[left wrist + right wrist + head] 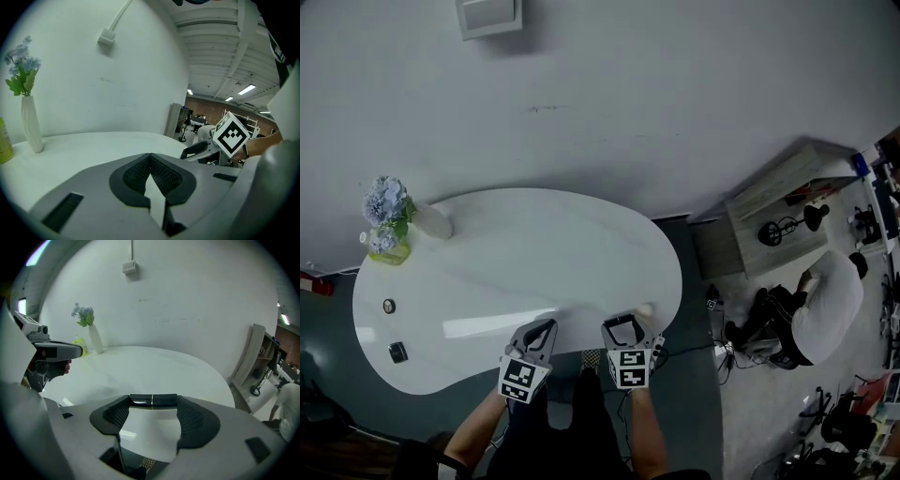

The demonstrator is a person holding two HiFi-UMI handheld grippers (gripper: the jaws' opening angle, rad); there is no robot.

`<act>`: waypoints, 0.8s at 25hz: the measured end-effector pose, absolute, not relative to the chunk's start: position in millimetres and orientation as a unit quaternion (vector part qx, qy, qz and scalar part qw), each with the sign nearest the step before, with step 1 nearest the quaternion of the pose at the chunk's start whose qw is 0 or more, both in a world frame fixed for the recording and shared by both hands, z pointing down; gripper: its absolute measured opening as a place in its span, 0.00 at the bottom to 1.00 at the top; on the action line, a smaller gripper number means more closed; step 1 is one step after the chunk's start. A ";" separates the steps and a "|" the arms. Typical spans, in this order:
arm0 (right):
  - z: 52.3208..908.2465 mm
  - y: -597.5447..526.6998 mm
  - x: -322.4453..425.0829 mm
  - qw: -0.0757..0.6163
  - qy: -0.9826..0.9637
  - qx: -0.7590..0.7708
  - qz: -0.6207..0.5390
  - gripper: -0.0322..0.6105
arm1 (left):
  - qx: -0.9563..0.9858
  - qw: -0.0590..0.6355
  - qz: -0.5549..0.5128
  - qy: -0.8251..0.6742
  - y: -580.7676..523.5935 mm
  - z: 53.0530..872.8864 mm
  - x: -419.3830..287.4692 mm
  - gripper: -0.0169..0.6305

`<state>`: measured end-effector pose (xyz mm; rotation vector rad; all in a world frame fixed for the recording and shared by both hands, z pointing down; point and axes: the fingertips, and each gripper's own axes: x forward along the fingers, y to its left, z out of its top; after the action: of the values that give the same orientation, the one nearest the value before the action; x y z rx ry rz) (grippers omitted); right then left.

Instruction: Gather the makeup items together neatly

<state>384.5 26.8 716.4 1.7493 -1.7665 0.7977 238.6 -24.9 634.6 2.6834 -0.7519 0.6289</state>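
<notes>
**A:** Where is the makeup right now?

**B:** One piece is in hand. A black tube [153, 400] with a thin gold band, a lipstick by the look of it, lies crosswise between the jaws of the right gripper [622, 324]. The jaws are clamped on its two ends, over the near edge of the worktop [534, 272]. Two more small pieces lie well apart from it at the worktop's left end: a round piece [389, 306] and, nearer the person, a square piece [397, 352].

**A:** And the other gripper?

**B:** The left gripper [539, 333] hovers just beside the right one. Its jaws are together, with nothing between them.

**A:** Anything else up there?

**B:** A white vase [431, 221] of pale flowers and a yellow-green bottle [392, 248] stand at the far left, by the wall. There is also a small pale spot just beyond the right gripper, and I cannot tell what it is.

**A:** So which step is this?

**B:** My guess is the carry. The tube is gripped but not yet placed with the others. The next move calls for a long reach across to the left. The tube should be set down flat, close beside the round and square pieces, without knocking either of them. It looks free to roll, so the jaws should open only once it rests on the worktop.
</notes>
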 end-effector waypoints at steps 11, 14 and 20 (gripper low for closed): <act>766.7 28.7 402.1 0.266 -0.628 0.654 0.328 0.53 | 0.922 0.163 0.239 -0.256 -23.8 670.4 252.2 0.05; 769.4 28.3 404.2 0.262 -0.624 0.659 0.329 0.53 | 0.922 0.166 0.241 -0.253 -21.2 672.7 255.3 0.05; 770.4 26.9 403.5 0.254 -0.628 0.658 0.329 0.53 | 0.921 0.170 0.242 -0.255 -20.7 674.8 253.8 0.05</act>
<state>403.5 26.9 770.4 1.7880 -1.7056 0.8947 253.8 -20.7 674.8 2.6149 -0.7233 0.6888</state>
